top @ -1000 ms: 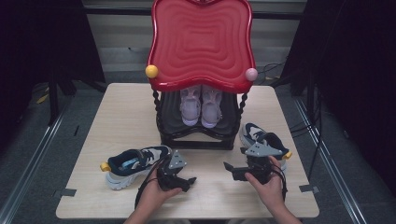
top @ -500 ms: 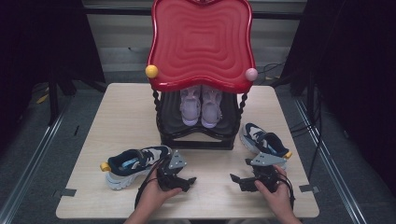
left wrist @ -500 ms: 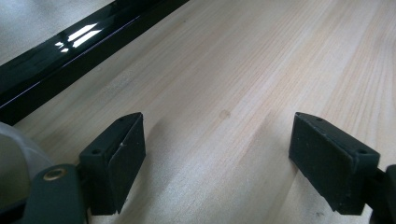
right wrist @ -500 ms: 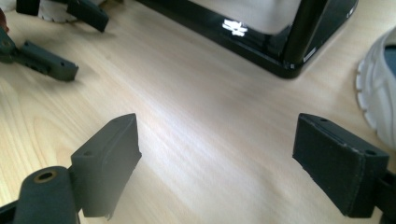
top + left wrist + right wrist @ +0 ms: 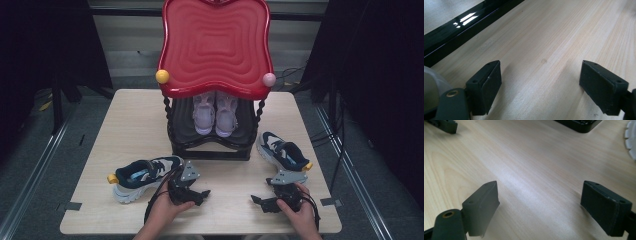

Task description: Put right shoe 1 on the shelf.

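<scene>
High view: on the pale wooden table, two navy-and-white sneakers lie either side of a black shoe rack, the left sneaker just beside the left gripper, the right sneaker near the right gripper.

Left gripper view: jaws spread, nothing between.

Right gripper view: likewise spread over bare wood. The sneakers look light and soft; the heel collar seems the firmest hold.

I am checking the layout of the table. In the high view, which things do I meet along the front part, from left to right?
Navy sneaker → left gripper → right gripper → second navy sneaker.
</scene>
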`<action>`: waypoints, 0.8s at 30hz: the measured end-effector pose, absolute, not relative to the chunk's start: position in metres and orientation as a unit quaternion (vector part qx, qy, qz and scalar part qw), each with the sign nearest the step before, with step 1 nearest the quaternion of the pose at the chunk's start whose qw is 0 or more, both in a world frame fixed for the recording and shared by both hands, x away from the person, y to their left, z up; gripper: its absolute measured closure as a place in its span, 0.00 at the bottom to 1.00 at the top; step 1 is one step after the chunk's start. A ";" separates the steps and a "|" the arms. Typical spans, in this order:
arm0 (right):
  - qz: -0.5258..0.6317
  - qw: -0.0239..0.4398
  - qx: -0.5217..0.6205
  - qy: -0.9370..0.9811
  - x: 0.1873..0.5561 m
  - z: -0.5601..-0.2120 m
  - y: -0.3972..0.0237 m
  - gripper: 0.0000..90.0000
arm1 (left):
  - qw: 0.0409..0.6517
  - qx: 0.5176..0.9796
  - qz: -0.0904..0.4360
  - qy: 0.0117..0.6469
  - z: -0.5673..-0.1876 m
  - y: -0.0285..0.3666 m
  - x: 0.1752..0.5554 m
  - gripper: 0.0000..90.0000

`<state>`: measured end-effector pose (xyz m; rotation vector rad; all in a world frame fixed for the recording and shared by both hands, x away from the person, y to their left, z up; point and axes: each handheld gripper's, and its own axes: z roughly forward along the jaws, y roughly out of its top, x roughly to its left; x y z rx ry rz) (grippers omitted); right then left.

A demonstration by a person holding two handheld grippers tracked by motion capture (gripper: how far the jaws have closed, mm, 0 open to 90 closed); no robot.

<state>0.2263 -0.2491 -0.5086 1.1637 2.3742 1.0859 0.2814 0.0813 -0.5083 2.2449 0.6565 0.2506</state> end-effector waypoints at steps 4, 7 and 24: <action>0.370 0.148 0.393 0.829 0.226 -0.509 -0.249 0.16 | 0.381 0.883 0.097 0.256 -0.508 0.081 0.281 0.18; 0.363 0.151 0.382 0.836 0.225 -0.510 -0.247 0.15 | 0.381 0.884 0.097 0.255 -0.508 0.081 0.281 0.18; 0.363 0.149 0.377 0.839 0.226 -0.510 -0.248 0.14 | 0.386 0.882 0.093 0.256 -0.508 0.081 0.281 0.17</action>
